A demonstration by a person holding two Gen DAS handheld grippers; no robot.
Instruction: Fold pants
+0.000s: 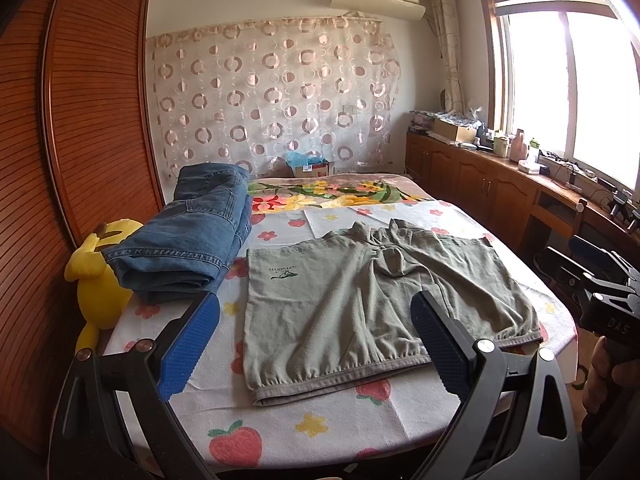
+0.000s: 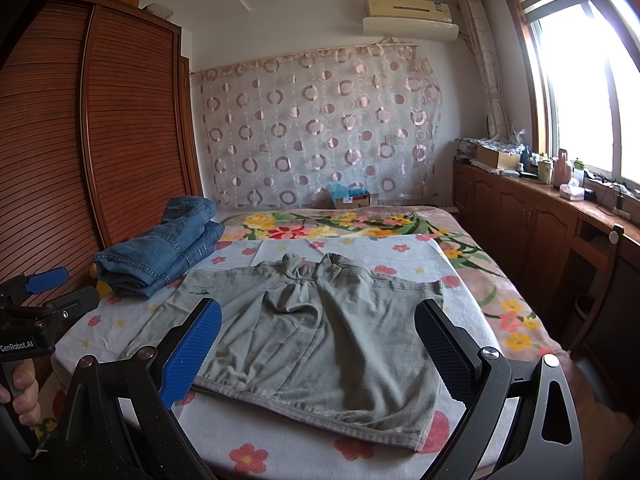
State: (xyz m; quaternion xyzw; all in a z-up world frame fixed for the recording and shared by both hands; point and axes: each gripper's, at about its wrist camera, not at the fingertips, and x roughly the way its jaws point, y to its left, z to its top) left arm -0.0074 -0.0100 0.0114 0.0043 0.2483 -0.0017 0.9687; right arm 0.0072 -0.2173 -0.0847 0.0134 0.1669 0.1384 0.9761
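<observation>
Grey-green shorts lie spread flat on the fruit-print sheet, waistband toward me, legs pointing away; in the right wrist view the shorts fill the middle. My left gripper hovers above the waistband's near edge, open, nothing between its blue pads. My right gripper is open too, held over the shorts' near half. The other tool shows at each view's side: the right gripper's body and the left gripper's body, gripped by a hand.
Folded blue jeans are stacked at the bed's left, also the jeans. A yellow plush toy sits by the wooden wardrobe. A floral blanket covers the far bed. Cabinets run under the window on the right.
</observation>
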